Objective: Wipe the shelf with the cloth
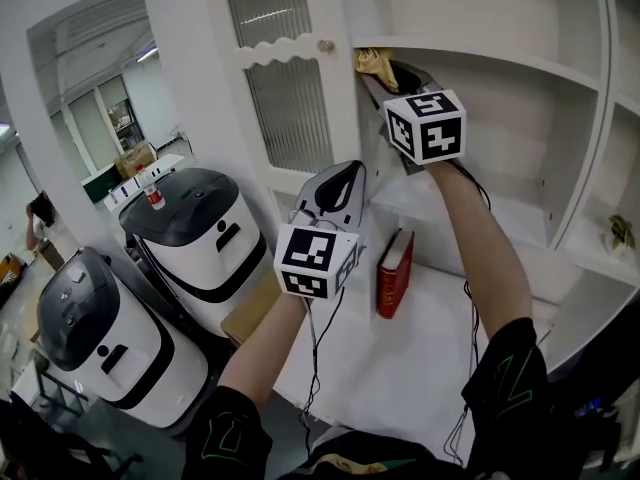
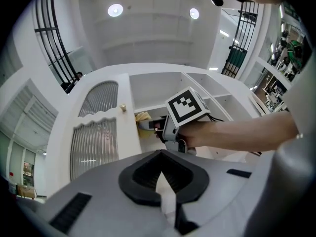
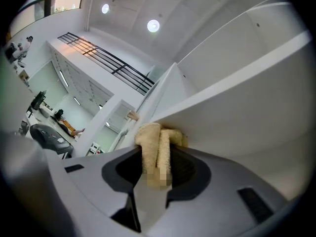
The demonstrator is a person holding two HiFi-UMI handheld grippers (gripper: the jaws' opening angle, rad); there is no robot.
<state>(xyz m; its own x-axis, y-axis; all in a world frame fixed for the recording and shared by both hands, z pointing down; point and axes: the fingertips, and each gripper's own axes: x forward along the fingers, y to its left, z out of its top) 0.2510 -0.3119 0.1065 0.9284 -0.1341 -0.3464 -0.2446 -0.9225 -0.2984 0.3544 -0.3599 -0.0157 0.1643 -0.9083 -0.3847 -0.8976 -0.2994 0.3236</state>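
A yellow cloth (image 1: 372, 63) is pressed against the left end of the upper white shelf (image 1: 480, 60), beside the cabinet door. My right gripper (image 1: 386, 70) is raised to that shelf and shut on the cloth. In the right gripper view the cloth (image 3: 153, 147) stands folded between the jaws, just under the shelf's edge (image 3: 237, 83). My left gripper (image 1: 345, 175) hangs lower, in front of the door, shut with nothing in it. The left gripper view looks up past its own closed jaws (image 2: 165, 194) at the right gripper (image 2: 150, 126) and the cloth (image 2: 143, 116).
A white cabinet door (image 1: 290, 108) with ribbed glass and a small knob (image 1: 325, 45) stands left of the shelves. A red book (image 1: 393, 273) stands upright on the white counter (image 1: 420, 348). Two white robot bodies (image 1: 190, 228) stand on the floor at left. A small ornament (image 1: 620, 233) sits on a right-hand shelf.
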